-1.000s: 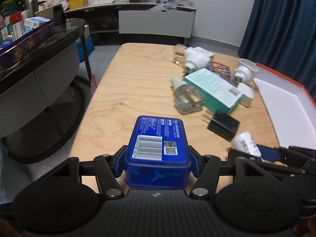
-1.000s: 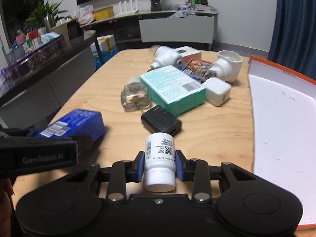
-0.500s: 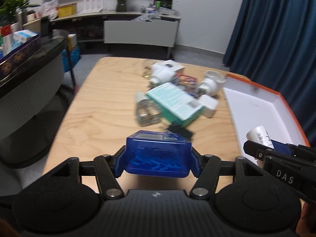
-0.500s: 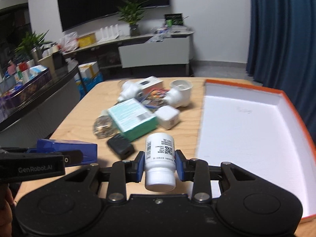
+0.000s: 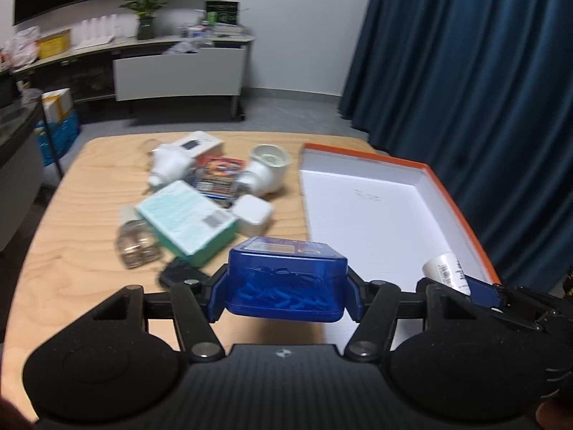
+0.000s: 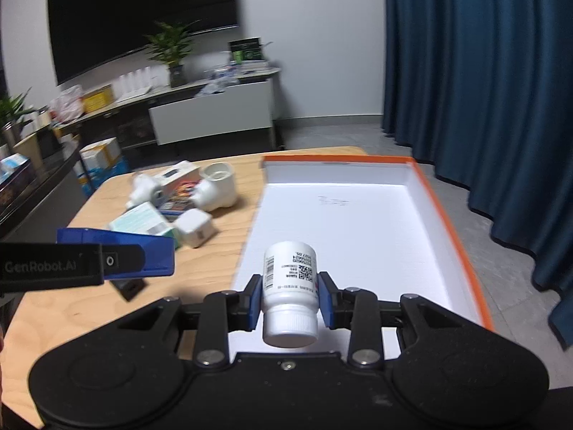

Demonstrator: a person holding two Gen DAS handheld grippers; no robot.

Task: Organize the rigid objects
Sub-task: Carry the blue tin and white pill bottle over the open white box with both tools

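Note:
My left gripper [image 5: 286,286] is shut on a blue plastic box [image 5: 286,279] and holds it above the table, near the left wall of the orange-rimmed white tray [image 5: 365,215]. The blue box also shows in the right wrist view [image 6: 143,254]. My right gripper [image 6: 290,294] is shut on a white pill bottle [image 6: 290,283], held above the near part of the tray [image 6: 358,215]. The bottle also shows in the left wrist view [image 5: 446,272].
On the wooden table [image 5: 82,208] left of the tray lie a teal box [image 5: 186,222], a white charger [image 5: 252,213], a black adapter [image 5: 177,274], a glass bottle [image 5: 136,243], white plug fittings [image 5: 266,172] and a colourful card pack [image 5: 216,175]. Blue curtains hang at the right.
Both grippers have risen and moved right with their loads. The bottle is now over the tray and the blue box is close to the tray's left wall.

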